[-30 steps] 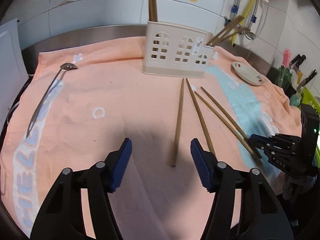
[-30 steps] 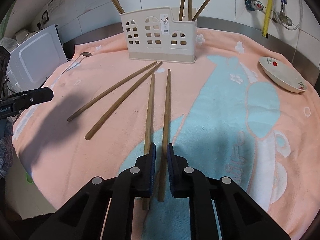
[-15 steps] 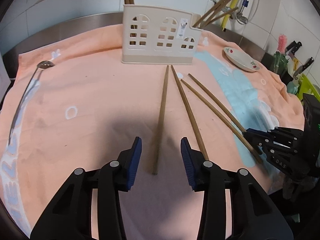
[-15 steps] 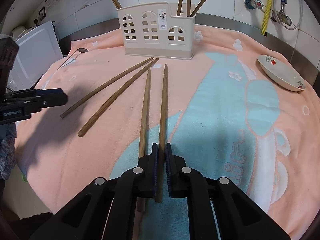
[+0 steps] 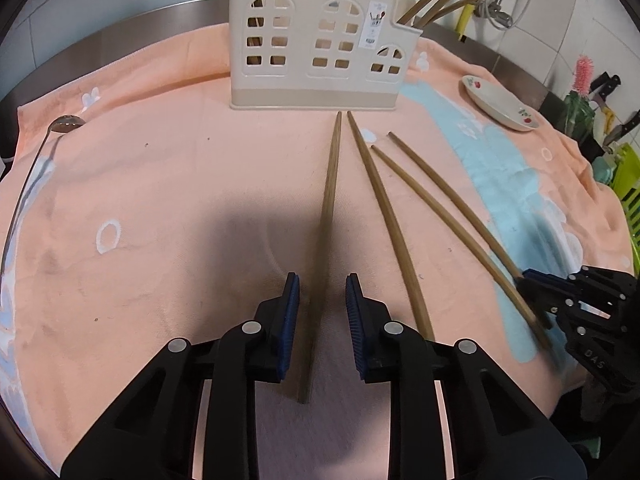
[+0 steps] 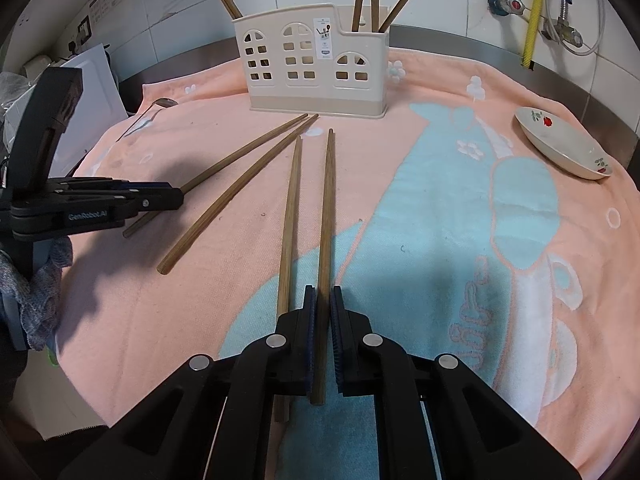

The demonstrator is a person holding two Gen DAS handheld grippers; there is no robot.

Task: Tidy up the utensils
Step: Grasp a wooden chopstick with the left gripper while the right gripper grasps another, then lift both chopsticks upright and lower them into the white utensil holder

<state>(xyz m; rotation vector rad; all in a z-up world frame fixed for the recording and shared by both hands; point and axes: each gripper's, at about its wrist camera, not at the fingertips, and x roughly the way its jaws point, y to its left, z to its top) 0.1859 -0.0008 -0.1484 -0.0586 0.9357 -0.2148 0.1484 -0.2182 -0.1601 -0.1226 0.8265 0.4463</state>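
Observation:
Several wooden chopsticks lie on a peach towel in front of a cream utensil holder (image 5: 320, 40), which also shows in the right wrist view (image 6: 316, 68). My left gripper (image 5: 322, 300) is open, its jaws either side of the leftmost chopstick (image 5: 329, 204) without touching it. My right gripper (image 6: 324, 312) is shut on the rightmost chopstick (image 6: 326, 208), near its thick end. A second chopstick (image 6: 290, 216) lies just left of it. The holder contains more chopsticks. The left gripper shows at the left in the right wrist view (image 6: 176, 200).
A long metal spoon (image 5: 36, 168) lies on the towel's left side. A small flowered dish (image 6: 560, 144) sits at the right. A white appliance (image 6: 92, 92) stands at the left edge. Knives and a green rack (image 5: 628, 184) stand past the towel's right edge.
My left gripper moved forward over the leftmost chopstick and its jaws narrowed around it. My right gripper closed from a narrow gap onto the rightmost chopstick.

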